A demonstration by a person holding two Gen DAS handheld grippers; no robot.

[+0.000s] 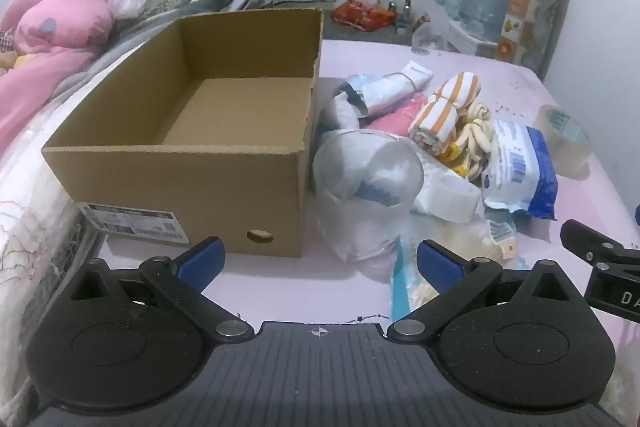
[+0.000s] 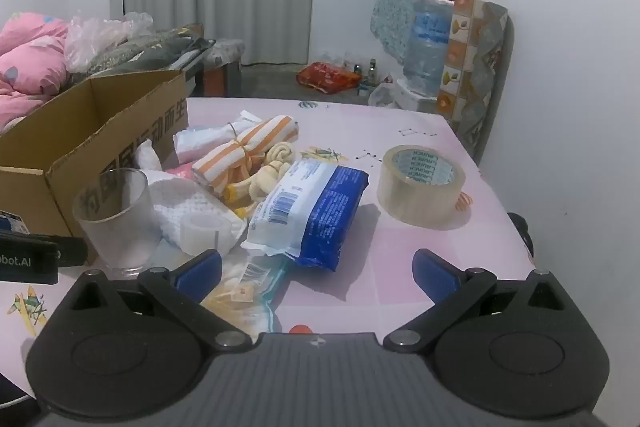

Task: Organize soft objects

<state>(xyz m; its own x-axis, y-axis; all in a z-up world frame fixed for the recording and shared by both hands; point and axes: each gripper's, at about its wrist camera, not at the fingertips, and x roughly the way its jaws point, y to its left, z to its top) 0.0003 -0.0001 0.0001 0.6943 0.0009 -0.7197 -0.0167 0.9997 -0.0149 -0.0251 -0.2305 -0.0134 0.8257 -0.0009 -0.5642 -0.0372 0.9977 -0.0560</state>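
Two grippers hung over the pink tabletop, both with blue pads spread apart and nothing between them. The left gripper stood wide open above bare table; just ahead of its left finger sat the open cardboard box, empty inside, and just ahead of its right finger the frosted glass cup. The right gripper was also open, holding nothing. Beneath its left finger lay a clear bag of yellowish pieces, and directly ahead, between the fingers, the blue-and-white wipes pack lay flat. Left of that pack were a small tape roll resting on a white knitted cloth. Beyond them the soft things were heaped beside the box's right wall: an orange-striped towel roll bound with a band, a cream knotted cloth, and a pink cloth. Ahead to the right, apart from the heap, stood a large clear tape roll.
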